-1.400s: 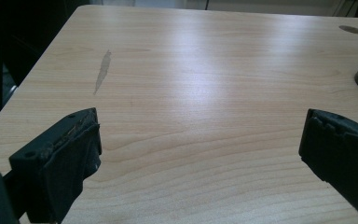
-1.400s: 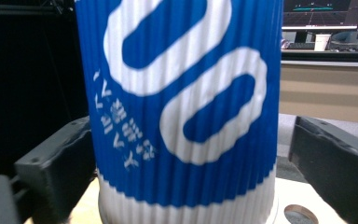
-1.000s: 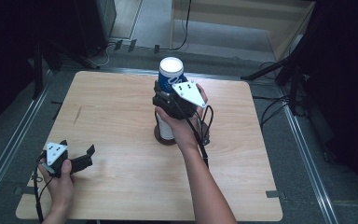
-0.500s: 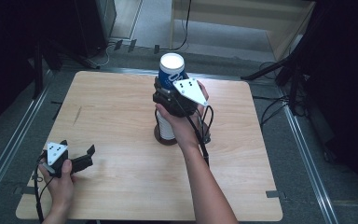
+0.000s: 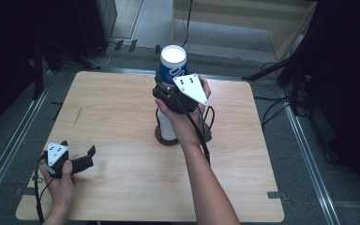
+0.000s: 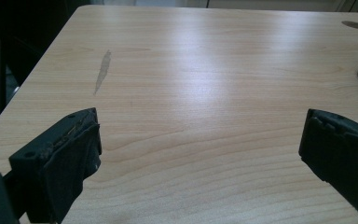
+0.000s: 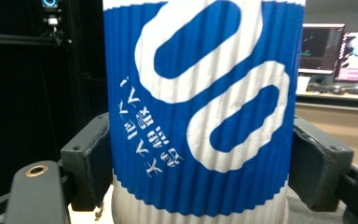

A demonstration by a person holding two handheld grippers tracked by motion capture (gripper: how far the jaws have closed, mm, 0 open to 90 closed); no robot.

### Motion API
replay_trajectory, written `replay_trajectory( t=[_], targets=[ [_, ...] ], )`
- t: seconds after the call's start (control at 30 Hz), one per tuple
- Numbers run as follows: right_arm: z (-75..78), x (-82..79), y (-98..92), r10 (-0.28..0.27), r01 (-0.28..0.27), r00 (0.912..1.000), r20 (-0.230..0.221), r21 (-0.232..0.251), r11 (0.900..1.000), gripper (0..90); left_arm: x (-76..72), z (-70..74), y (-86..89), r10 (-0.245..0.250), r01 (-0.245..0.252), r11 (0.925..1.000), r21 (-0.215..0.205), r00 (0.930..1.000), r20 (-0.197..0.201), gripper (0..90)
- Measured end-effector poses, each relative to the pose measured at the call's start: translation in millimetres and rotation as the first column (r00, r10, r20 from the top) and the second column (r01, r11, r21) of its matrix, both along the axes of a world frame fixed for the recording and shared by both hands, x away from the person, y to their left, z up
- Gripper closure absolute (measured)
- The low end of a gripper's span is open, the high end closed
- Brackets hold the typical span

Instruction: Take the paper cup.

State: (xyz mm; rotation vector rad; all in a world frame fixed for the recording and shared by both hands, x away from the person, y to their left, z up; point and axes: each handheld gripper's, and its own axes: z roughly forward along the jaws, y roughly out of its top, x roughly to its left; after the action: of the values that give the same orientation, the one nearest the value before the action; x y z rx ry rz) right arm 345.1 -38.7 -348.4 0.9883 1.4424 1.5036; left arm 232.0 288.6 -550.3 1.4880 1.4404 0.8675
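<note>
On the wooden table (image 5: 122,108), high view: right gripper (image 5: 171,91) clamps a blue-and-white paper cup (image 5: 172,65) topping a cup stack (image 5: 167,125), mid-table; its jaws have just been closing. Left gripper (image 5: 77,157) rests near-left. Left gripper view: jaws wide, nothing between. Right gripper view: pads (image 7: 91,158) pressing both cup sides.

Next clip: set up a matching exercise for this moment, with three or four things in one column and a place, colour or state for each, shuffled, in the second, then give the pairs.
Things:
1. right tool
2. left tool
3. paper cup
4. table

Descriptions:
A. light wood, with a dark streak on its left part
B. blue and white, ribbed, upside down on top of a stack
C. jaws wide apart over bare wood near the front left corner
D. jaws pressed on both sides of the top cup

Pairs: 1-D, 2-C, 3-B, 4-A
</note>
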Motion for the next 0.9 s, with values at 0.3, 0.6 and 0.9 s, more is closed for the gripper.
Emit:
replay_trajectory(
  t=[0.3, 0.6, 0.9],
  targets=[
    [11.1, -2.7, -0.6, -0.016, 0.016, 0.9995, 0.027, -0.004, 1.000, 19.9, 0.2, 0.1, -0.2, 0.000, 0.000, 1.0000, 0.000, 1.0000, -0.003, 0.0],
    [24.6, -7.2, 0.5, -0.018, 0.018, 0.9976, 0.066, -0.006, 1.000, 20.1, 0.3, 0.1, -0.3, -0.001, 0.001, 1.0000, 0.000, 1.0000, -0.002, 0.0],
    [33.7, -9.4, -4.4, -0.028, 0.028, 0.9969, 0.074, 0.002, 1.000, 20.1, 0.4, 0.2, -0.4, -0.002, 0.002, 1.0000, 0.003, 1.0000, -0.005, 0.0]
  ],
)
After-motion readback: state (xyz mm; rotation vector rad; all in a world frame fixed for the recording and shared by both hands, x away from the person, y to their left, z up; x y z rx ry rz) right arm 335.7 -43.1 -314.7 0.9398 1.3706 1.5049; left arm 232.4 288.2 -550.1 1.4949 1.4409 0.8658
